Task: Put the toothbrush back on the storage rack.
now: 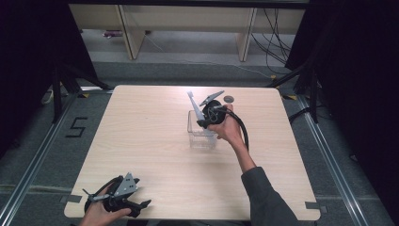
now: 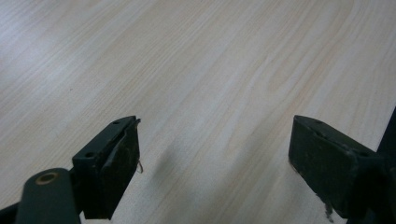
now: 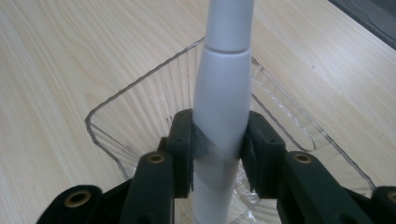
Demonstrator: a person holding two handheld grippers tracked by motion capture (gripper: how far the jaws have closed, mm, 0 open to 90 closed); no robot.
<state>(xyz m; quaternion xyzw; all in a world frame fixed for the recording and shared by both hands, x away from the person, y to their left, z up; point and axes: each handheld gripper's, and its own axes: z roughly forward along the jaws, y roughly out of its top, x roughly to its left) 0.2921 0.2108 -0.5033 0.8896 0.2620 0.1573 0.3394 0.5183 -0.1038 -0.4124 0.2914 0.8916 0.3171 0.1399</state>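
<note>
the right tongs [image 3: 218, 149] were clenched on a white stick [image 3: 223, 107], its smooth tapered body pinched between the two black jaws low in the centre of the right gripper view. a band of grey tape wrapped the stick where the jaws met it. the stick ran up out of the top of the frame, with a seam near the top. behind and below it sat a clear box [image 3: 140, 100], open at the top, with ribbed walls; the stick's lower end reached down into the box.

in the high view the right tongs [image 1: 205, 123] were just right of centre, held by a hand [image 1: 227, 128] over the clear box [image 1: 201, 141], with a grey plate jutting up and left. a small dark disc [image 1: 229, 99] lay on the table [image 1: 150, 141] just above and right of the hand.

the left tongs [image 2: 214, 154] were released, jaws wide apart over bare light wood in the left gripper view. in the high view they [image 1: 145, 204] rested at the lower left of the table, near its front edge, well apart from the box.
</note>
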